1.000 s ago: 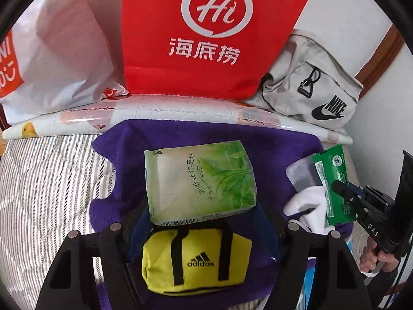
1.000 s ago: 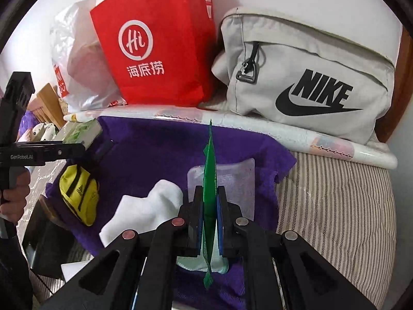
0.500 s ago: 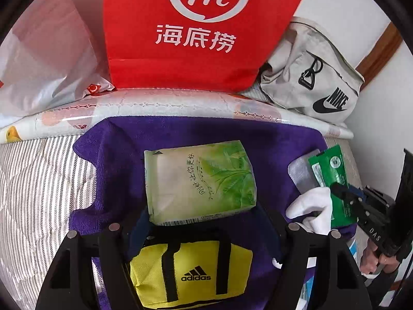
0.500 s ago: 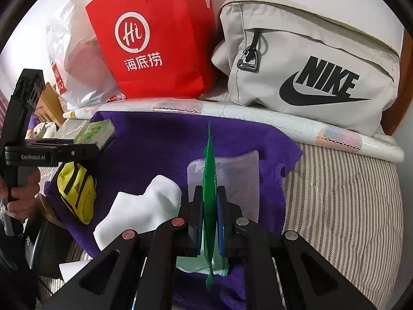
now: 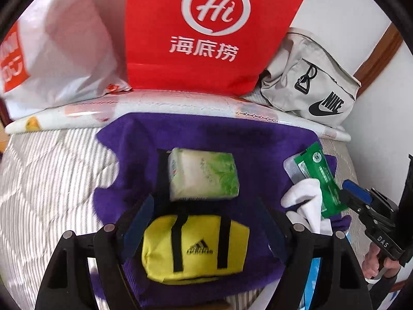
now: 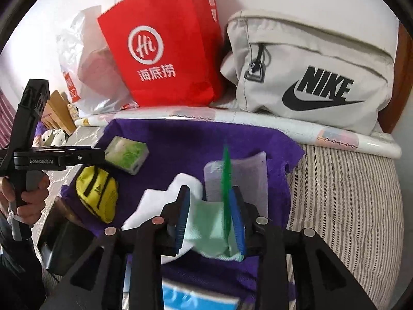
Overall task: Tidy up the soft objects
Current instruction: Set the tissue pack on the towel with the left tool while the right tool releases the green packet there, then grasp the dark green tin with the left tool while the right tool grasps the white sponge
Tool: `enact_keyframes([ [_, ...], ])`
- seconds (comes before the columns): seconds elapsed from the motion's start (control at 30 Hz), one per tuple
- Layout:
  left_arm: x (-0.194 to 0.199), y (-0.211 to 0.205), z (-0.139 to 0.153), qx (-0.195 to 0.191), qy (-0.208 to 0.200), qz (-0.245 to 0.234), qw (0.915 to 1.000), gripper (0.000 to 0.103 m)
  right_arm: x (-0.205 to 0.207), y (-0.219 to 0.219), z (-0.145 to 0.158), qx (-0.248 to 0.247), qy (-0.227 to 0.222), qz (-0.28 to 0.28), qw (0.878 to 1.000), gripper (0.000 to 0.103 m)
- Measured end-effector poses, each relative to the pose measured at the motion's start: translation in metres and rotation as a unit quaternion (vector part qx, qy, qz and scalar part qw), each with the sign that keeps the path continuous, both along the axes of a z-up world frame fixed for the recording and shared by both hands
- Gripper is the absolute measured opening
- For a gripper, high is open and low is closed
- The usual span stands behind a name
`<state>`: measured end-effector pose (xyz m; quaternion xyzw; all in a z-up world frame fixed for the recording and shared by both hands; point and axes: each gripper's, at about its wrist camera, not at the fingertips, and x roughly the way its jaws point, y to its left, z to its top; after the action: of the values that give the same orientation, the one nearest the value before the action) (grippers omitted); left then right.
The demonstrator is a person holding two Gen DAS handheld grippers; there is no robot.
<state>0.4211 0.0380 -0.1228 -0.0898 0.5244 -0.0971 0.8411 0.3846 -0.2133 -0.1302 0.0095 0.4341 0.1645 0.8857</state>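
Note:
A purple towel [image 5: 232,142] [image 6: 180,139] lies on the striped bed. On it lie a green tissue pack [image 5: 202,175] [image 6: 127,155], a yellow Adidas pouch [image 5: 193,248] [image 6: 96,193], a white sock [image 5: 304,201] [image 6: 160,204] and a clear packet [image 6: 247,175]. My left gripper [image 5: 204,219] is open, above the pouch and just short of the tissue pack. My right gripper [image 6: 210,219] is open; a green sachet [image 6: 226,180] [image 5: 322,180] stands on edge against its right finger, over the sock and packet.
A red Hi paper bag [image 5: 211,31] [image 6: 165,59], a white plastic bag [image 5: 59,51] and a grey Nike bag [image 6: 309,77] [image 5: 309,85] stand along the wall behind a rolled white mat [image 5: 180,106]. Striped bedding [image 6: 348,193] lies to the right.
My left gripper let go of the tissue pack, which now lies on the towel, and drew back. My right gripper opened, freeing the green sachet.

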Motion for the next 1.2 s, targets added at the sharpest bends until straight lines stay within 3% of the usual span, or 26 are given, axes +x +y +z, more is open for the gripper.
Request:
enact_keyframes([
  [0.13, -0.023, 0.007, 0.012, 0.001, -0.019, 0.010, 0.9998, 0.079, -0.022, 0.009, 0.013, -0.001, -0.013, 0.004, 1.000, 0.044],
  [0.33, -0.056, 0.015, 0.027, -0.010, -0.037, 0.016, 0.9991, 0.079, -0.062, 0.019, 0.025, -0.001, -0.024, 0.016, 1.000, 0.051],
  [0.5, -0.083, 0.030, 0.032, -0.035, -0.039, 0.027, 0.9983, 0.079, -0.095, 0.036, 0.027, 0.003, -0.031, 0.047, 0.998, 0.067],
  [0.63, -0.105, 0.038, 0.033, -0.019, -0.046, 0.030, 0.9983, 0.079, -0.119, 0.056, 0.019, -0.006, -0.030, 0.074, 0.997, 0.076],
  [0.93, -0.143, 0.061, 0.023, -0.022, -0.049, 0.035, 0.9979, 0.079, -0.136, 0.100, -0.016, -0.031, 0.010, 0.130, 0.991, 0.080],
  [1.2, -0.158, 0.073, 0.015, -0.039, -0.044, 0.041, 0.9974, 0.079, -0.130, 0.124, -0.043, -0.080, 0.038, 0.144, 0.986, 0.080],
])
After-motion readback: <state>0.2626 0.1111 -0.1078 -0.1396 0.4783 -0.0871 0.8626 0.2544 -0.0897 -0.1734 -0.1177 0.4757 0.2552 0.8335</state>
